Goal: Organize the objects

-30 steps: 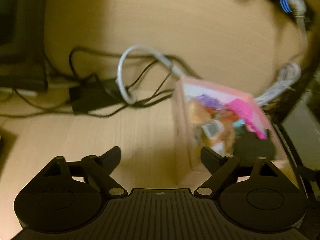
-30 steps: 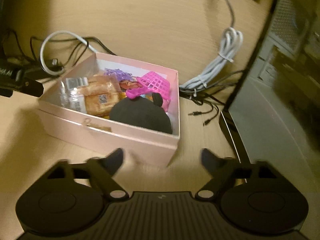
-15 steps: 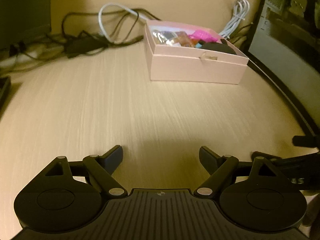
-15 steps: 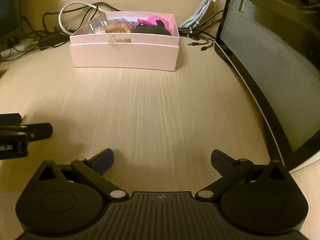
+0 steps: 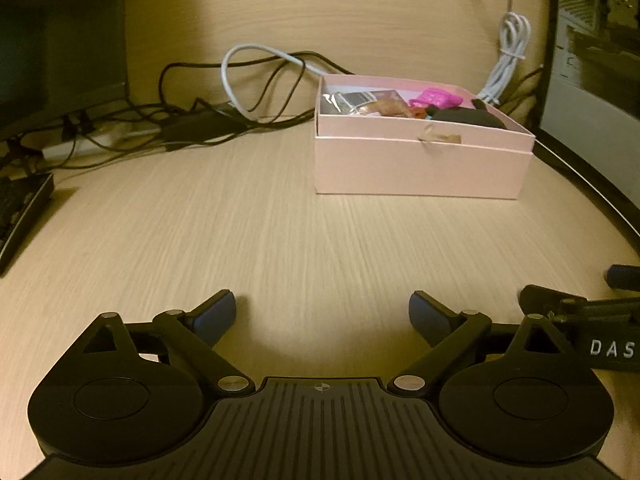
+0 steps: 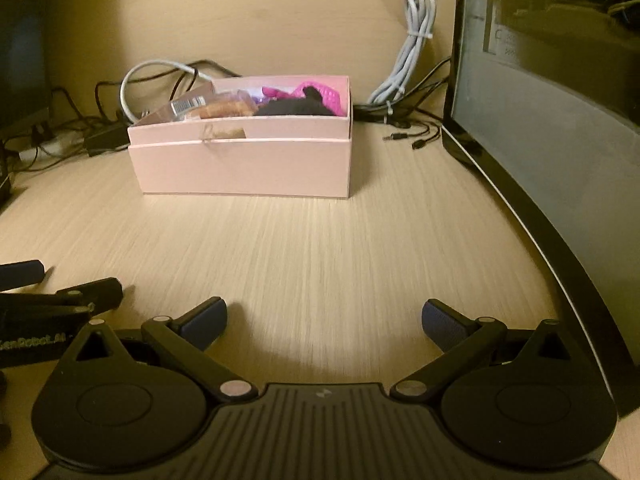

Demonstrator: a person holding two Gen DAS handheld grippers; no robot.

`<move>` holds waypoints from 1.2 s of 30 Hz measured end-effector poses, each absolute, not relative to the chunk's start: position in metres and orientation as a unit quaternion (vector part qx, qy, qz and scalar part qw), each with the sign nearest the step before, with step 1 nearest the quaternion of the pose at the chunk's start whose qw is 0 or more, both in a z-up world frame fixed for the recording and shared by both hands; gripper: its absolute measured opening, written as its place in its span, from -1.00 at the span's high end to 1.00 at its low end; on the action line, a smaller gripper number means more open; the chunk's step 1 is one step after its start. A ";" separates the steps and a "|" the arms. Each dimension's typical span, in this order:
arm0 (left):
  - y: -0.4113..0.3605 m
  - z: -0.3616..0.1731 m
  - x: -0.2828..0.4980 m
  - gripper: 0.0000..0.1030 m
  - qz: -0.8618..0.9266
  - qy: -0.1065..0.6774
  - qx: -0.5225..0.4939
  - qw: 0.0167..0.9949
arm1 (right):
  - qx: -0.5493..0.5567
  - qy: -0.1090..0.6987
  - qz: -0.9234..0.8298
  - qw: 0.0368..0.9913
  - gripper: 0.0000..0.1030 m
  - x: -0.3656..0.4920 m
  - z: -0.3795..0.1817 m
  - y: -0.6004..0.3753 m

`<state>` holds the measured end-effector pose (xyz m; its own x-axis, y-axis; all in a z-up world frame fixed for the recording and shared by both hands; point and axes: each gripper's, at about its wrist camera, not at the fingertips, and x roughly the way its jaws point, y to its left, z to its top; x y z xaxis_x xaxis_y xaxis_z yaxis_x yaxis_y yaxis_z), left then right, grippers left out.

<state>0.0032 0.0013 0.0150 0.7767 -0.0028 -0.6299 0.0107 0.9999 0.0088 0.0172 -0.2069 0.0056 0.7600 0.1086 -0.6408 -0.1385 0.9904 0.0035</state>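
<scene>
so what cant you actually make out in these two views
- Box bottom: both views, near wall and top items hide it.
- Black item in the box: both views, only its top shows.
- Keyboard: left view, cut by the edge.
- Barcode: right view, too small.
</scene>
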 end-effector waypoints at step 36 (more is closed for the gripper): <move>0.001 0.013 0.010 -0.92 -0.006 0.336 0.003 0.942 | -0.020 0.339 0.065 0.938 -1.00 0.027 0.004 -0.206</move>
